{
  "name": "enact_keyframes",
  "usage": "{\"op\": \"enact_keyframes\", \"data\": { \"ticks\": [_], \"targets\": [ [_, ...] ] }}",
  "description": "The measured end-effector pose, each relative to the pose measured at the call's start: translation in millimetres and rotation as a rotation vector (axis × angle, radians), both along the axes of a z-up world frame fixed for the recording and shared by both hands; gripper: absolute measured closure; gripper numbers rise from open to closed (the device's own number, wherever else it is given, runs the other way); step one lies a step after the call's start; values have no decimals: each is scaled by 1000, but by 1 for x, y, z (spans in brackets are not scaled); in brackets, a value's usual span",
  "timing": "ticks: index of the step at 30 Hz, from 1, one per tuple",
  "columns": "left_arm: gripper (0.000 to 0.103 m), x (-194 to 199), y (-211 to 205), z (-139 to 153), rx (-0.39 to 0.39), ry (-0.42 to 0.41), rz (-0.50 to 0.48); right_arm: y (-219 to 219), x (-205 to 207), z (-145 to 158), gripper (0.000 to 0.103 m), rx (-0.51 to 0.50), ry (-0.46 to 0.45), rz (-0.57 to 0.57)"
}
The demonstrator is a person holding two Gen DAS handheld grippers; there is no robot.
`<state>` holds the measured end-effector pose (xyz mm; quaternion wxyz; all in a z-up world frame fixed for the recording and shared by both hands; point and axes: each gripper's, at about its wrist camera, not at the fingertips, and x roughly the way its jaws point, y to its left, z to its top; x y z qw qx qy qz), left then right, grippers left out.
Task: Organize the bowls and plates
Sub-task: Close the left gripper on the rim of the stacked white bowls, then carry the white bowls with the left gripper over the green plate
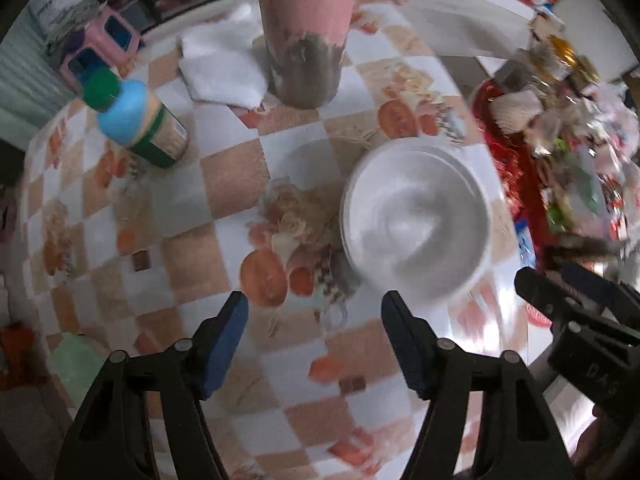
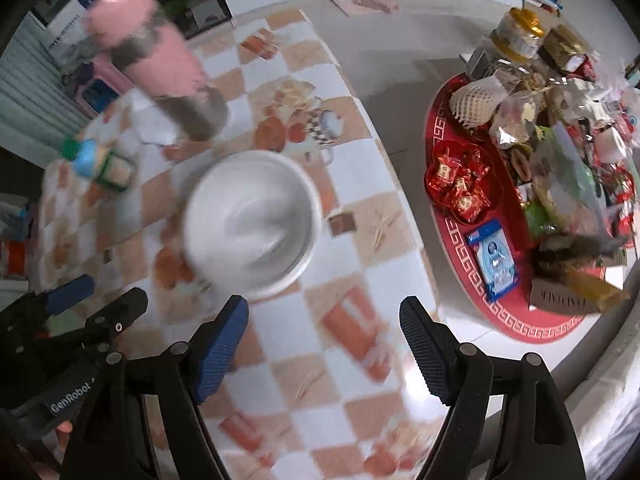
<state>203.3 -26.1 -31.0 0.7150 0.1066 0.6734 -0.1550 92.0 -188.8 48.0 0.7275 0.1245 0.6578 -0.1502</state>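
Observation:
A white bowl (image 1: 416, 216), which looks like it is nested in another, stands on the checked tablecloth (image 1: 232, 176). My left gripper (image 1: 316, 316) points down over the cloth, open, nothing between its blue pads; the bowl lies just beyond its right finger. My right gripper (image 2: 324, 320) is open too and holds nothing; in its view the bowl (image 2: 252, 220) sits just past its left finger. Each gripper shows in the other's view: the right gripper (image 1: 554, 280) at the right edge, the left gripper (image 2: 100, 296) at the lower left.
A tall pink flask (image 1: 306, 20), a folded white cloth (image 1: 220, 68) and a green-capped bottle (image 1: 136, 120) stand further back on the table. The table edge (image 2: 400, 184) runs to the right of the bowl. Below it is a red round tray (image 2: 516, 316) piled with snacks.

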Motion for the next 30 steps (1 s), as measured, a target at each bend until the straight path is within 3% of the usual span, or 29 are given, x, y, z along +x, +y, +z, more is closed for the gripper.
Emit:
{"op": "enact_keyframes", "data": {
  "ticks": [2, 8, 10, 12, 13, 14, 16, 18, 30],
  "targets": [
    [33, 10, -7, -16, 3, 22, 23, -15, 14, -20, 35, 17, 22, 5],
    [33, 26, -15, -51, 39, 55, 45, -38, 40, -56, 35, 51, 47, 31],
    [45, 26, -17, -60, 30, 75, 49, -40, 47, -68, 35, 79, 55, 43],
    [74, 23, -22, -60, -10, 88, 33, -37, 53, -78, 37, 86, 69, 67],
    [81, 21, -26, -57, -18, 80, 18, -35, 55, -84, 55, 97, 77, 78],
    [81, 17, -33, -53, 12, 56, -10, -33, 57, -89, 80, 134, 86, 86],
    [80, 16, -30, -53, 21, 66, 4, -23, 57, -93, 88, 156, 106, 116],
    [81, 16, -23, -52, 1, 88, 39, -16, 55, -90, 88, 120, 101, 146],
    [81, -4, 7, 0, 18, -9, 56, 4, 40, -54, 89, 143, 30, 156]
  ]
}}
